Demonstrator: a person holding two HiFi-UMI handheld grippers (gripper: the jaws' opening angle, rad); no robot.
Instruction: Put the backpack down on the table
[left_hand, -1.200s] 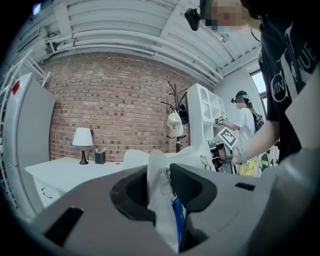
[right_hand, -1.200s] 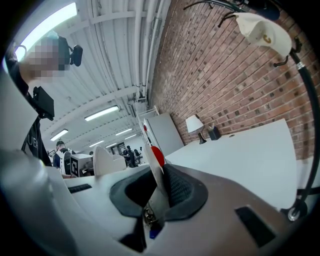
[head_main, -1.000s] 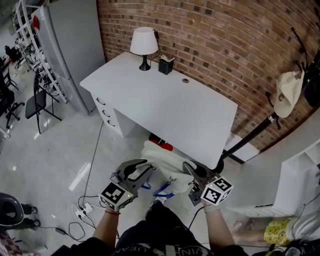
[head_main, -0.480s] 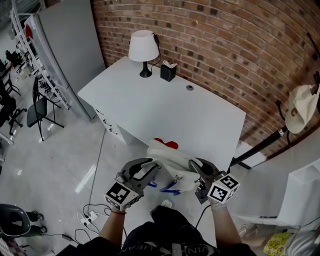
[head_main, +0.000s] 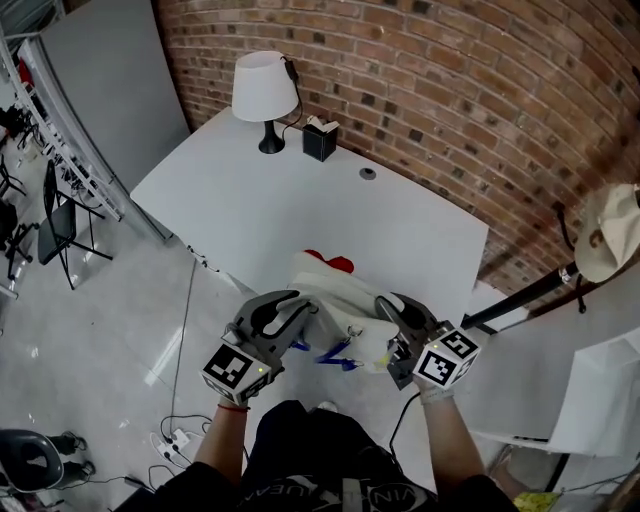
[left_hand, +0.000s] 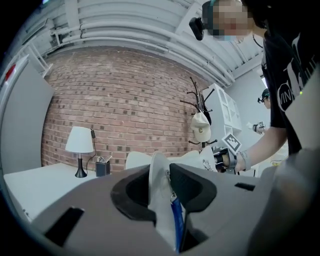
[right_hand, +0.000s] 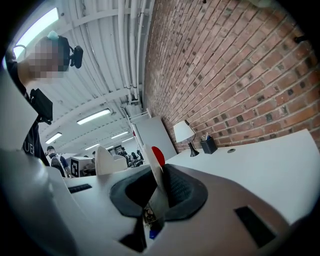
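Note:
A white backpack (head_main: 340, 305) with a red patch hangs between my two grippers, over the near edge of the white table (head_main: 270, 205). My left gripper (head_main: 298, 310) is shut on the backpack's left side, with white fabric (left_hand: 159, 185) and a blue strap (left_hand: 176, 225) pinched between its jaws. My right gripper (head_main: 388, 308) is shut on the right side. In the right gripper view a thin white fabric edge (right_hand: 159, 187) sits between the pads, the red patch (right_hand: 157, 156) just beyond. The bag's underside is hidden.
At the table's far end, by the brick wall, stand a white lamp (head_main: 263, 95) and a small black box (head_main: 319, 140). A cable hole (head_main: 368, 173) lies mid-back. A coat stand with a hat (head_main: 605, 245) is at the right. A chair (head_main: 55, 225) and floor cables (head_main: 170, 430) are at the left.
Both grippers have carried the backpack forward from the floor side to over the table's near edge. Both grips look unchanged.

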